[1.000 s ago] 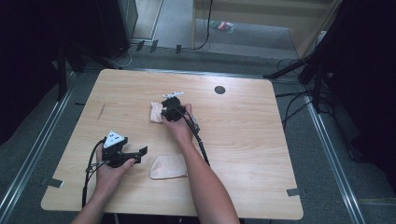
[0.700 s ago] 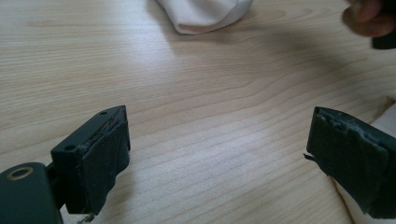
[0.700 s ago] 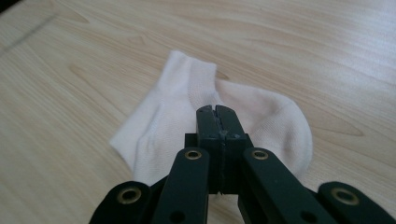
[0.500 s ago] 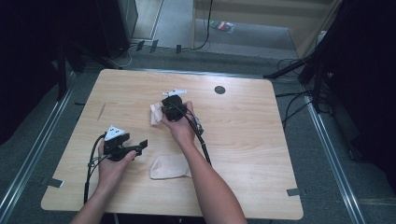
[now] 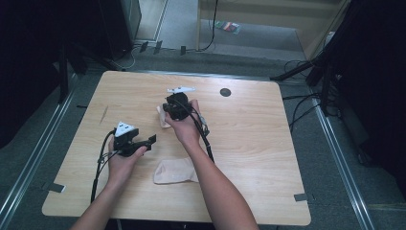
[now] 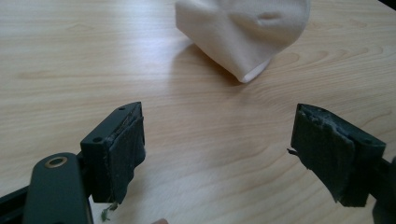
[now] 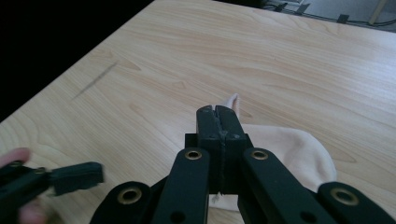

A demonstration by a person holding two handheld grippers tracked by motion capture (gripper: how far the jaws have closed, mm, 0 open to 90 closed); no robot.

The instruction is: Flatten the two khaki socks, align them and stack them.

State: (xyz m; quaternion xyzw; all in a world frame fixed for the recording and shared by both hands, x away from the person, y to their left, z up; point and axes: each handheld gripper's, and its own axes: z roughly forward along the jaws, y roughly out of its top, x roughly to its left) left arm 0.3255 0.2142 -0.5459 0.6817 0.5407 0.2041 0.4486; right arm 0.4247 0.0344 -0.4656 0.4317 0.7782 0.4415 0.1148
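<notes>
The right gripper (image 5: pixel 168 109) has lifted, jaws clamped on a sock (image 7: pixel 285 144) mid-table. The left gripper (image 5: pixel 152 139), jaws apart and just narrowing around nothing, has slid toward the second sock (image 5: pixel 175 171) near the table's (image 5: pixel 258 143) front edge, probably next.

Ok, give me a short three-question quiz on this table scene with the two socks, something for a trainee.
1. True or false: the right gripper is shut on the far sock.
2. Which sock lies in front of the left gripper? A) the far sock B) the near sock
3. How do the left gripper's jaws stand, and is anything between them?

Key:
1. True; its jaws are pressed together on the cloth.
2. B; that sock lies flat on the table by the right forearm.
3. Wide apart, having just been closing a little, with only bare wood between them.
</notes>
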